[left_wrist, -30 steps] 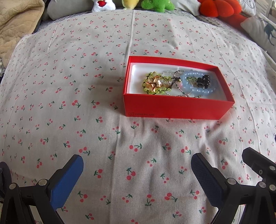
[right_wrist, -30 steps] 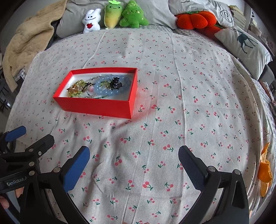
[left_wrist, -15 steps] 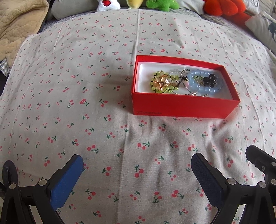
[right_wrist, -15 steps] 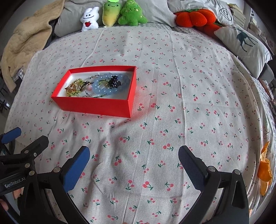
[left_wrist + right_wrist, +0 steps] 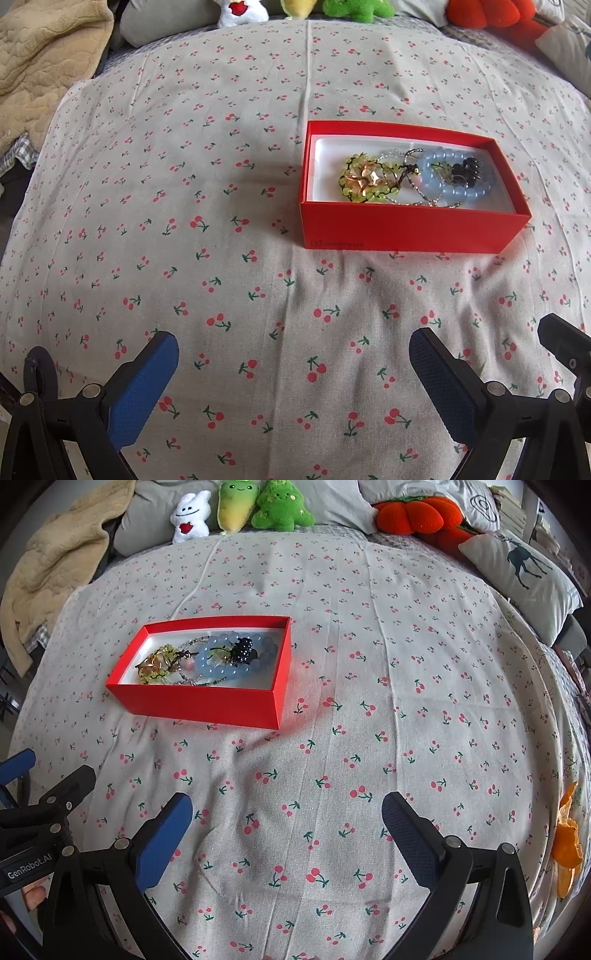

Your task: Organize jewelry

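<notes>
A red box [image 5: 413,229] [image 5: 207,703] with a white inside lies on the cherry-print bedspread. In it are a green bead bracelet with a gold flower [image 5: 367,179] [image 5: 157,664], a light blue bead bracelet [image 5: 456,188] [image 5: 221,666], a black beaded piece [image 5: 467,171] [image 5: 243,650] and a thin silver chain [image 5: 417,194]. My left gripper [image 5: 293,360] is open, well short of the box and left of it. My right gripper [image 5: 286,823] is open too, nearer than the box and to its right. Neither holds anything.
Plush toys [image 5: 243,509] and an orange pumpkin cushion [image 5: 410,515] line the bed's far edge. A beige blanket [image 5: 37,59] is bunched at the far left. A deer-print pillow [image 5: 524,572] lies far right. Orange peel [image 5: 567,849] sits at the right edge.
The left gripper has shifted left and back a little, so the red box now sits further right in its view. The right gripper pulled back slightly. Both stay open.
</notes>
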Action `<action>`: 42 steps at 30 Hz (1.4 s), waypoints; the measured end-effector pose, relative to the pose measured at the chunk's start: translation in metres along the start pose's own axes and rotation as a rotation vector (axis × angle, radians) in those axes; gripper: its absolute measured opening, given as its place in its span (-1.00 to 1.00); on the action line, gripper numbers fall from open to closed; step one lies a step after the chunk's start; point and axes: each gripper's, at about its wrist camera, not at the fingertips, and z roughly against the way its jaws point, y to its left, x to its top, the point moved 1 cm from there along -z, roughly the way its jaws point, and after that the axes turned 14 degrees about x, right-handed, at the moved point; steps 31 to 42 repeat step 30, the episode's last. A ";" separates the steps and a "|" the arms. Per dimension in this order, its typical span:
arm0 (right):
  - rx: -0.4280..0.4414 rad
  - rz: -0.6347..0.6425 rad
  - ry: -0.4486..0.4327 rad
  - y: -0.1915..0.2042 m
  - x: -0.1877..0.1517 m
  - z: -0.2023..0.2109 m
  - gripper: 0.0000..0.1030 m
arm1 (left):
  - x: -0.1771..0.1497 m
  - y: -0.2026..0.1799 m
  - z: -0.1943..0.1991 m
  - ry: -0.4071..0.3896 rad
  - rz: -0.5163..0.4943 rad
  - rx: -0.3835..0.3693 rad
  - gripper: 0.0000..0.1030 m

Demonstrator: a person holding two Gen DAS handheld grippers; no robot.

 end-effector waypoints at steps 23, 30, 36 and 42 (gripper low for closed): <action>-0.010 -0.007 0.014 -0.001 0.000 -0.005 1.00 | 0.000 -0.002 -0.004 0.038 -0.020 0.019 0.99; -0.024 -0.016 0.025 -0.004 -0.002 -0.015 1.00 | -0.003 -0.004 -0.012 0.040 -0.016 0.000 0.99; -0.024 -0.016 0.025 -0.004 -0.002 -0.015 1.00 | -0.003 -0.004 -0.012 0.040 -0.016 0.000 0.99; -0.024 -0.016 0.025 -0.004 -0.002 -0.015 1.00 | -0.003 -0.004 -0.012 0.040 -0.016 0.000 0.99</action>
